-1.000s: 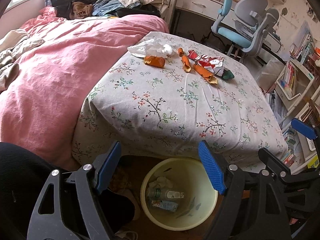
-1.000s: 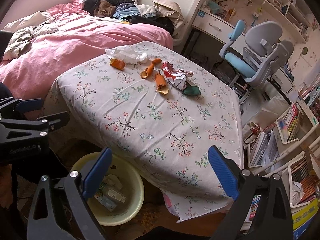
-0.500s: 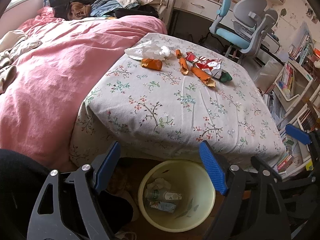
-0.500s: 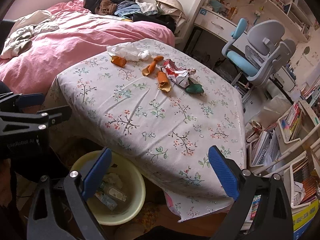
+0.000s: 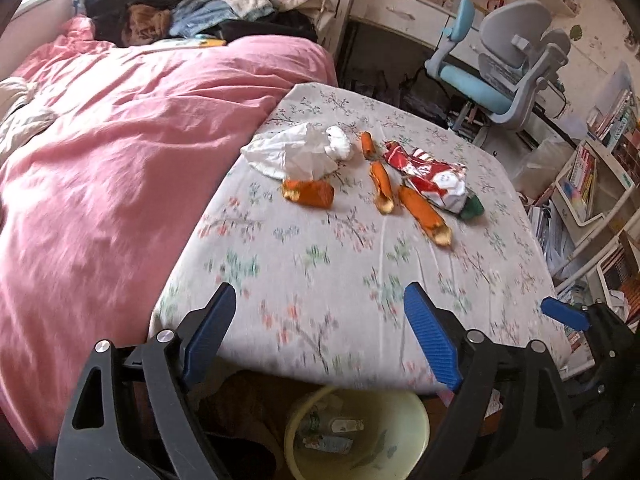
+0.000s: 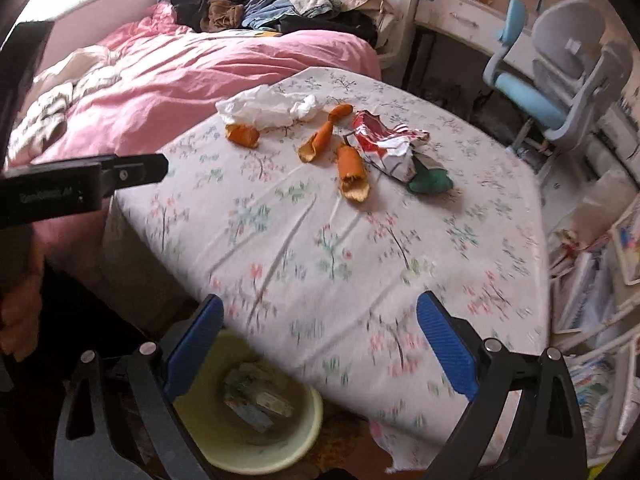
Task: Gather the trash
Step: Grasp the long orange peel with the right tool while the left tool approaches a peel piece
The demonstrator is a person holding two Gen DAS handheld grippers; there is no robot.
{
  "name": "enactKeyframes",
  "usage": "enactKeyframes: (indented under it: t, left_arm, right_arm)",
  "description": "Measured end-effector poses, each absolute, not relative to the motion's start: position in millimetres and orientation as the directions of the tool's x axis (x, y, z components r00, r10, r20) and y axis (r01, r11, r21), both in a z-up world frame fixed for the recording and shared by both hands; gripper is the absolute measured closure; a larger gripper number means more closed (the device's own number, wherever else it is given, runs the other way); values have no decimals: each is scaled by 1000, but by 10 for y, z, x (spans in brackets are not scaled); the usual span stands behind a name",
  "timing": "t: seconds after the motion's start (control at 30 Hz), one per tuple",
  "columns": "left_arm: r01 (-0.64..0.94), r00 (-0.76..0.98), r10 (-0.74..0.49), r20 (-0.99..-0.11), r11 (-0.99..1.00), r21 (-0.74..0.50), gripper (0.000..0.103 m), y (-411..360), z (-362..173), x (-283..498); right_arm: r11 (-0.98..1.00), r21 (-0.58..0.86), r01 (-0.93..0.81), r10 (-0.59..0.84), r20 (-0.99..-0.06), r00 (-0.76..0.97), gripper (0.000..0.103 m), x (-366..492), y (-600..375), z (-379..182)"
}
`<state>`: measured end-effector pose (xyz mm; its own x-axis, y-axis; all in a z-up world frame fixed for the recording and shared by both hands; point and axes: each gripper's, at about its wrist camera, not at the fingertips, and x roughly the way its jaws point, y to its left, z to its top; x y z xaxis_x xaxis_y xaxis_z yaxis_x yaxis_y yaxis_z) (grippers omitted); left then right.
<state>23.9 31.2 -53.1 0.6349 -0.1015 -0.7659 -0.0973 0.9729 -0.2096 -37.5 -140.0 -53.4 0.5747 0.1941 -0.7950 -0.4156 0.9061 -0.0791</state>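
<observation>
left tongs [image 5: 320, 344]: apart, empty | right tongs [image 6: 320, 348]: apart, empty | orange peels [image 5: 308, 192], crumpled red-white wrapper [image 5: 432, 178]: bench far edge | pale yellow plastic bin [image 5: 416, 420]: below near edge

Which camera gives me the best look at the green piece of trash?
Right wrist: the green trash lies mostly exposed beside the red-white wrapper. In the left wrist view, only its tip peeks out behind that wrapper.

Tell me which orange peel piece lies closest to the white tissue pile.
The stubby orange peel on the left of the trash group: its top edge tucks under the white tissue pile. The other three peels lie further right, toward the red wrapper.
</observation>
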Motion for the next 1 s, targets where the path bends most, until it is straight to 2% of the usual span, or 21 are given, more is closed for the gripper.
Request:
enactKeyframes:
  t: [0.07,0.2,0.3,0.53,0.73,0.8,0.83,0.9,0.93,1.0]
  left_arm:
    - [-99,621,-110,-776,971,-217,21,372,-544,453]
    - [-103,596,-124,-793,968,-228,21,448,-620,788]
    - [-93,586,-125,-800,971,-220,21,466,-667,1023]
    - [-45,517,-174,-838,972,-229,21,452,-849,1524]
    - [-34,484,-146,-863,982,-185,21,404,-1003,1833]
    - [-16,474,-139,-870,986,-167,27,368,-1029,1869]
    - [0,465,-146,-873,986,-165,36,343,-1037,1876]
    - [29,458,-155,-875,987,-160,51,303,-1030,1871]
    - [51,446,-177,-877,984,-172,57,287,-1029,1863]
    - [69,437,-203,-876,979,-192,61,276,-1014,1812]
  right_arm:
    - [908,-35,-417,224,-800,556,11,-169,-1401,-554]
    - [909,54,-413,284,-805,521,30,190,-1379,-611]
    - [913,74,-402,294,-803,519,40,446,-1325,-670]
    - [916,133,-379,324,-801,503,50,791,-1312,-770]
    - [918,152,-367,331,-803,495,56,970,-1348,-826]
    - [917,152,-370,332,-807,489,59,1020,-1351,-850]
    - [916,150,-372,331,-808,487,60,1038,-1342,-864]
    - [914,146,-379,329,-812,481,74,1060,-1330,-880]
    - [912,144,-384,330,-814,478,77,1070,-1328,-885]
    - [908,144,-394,335,-814,475,79,1046,-1323,-879]
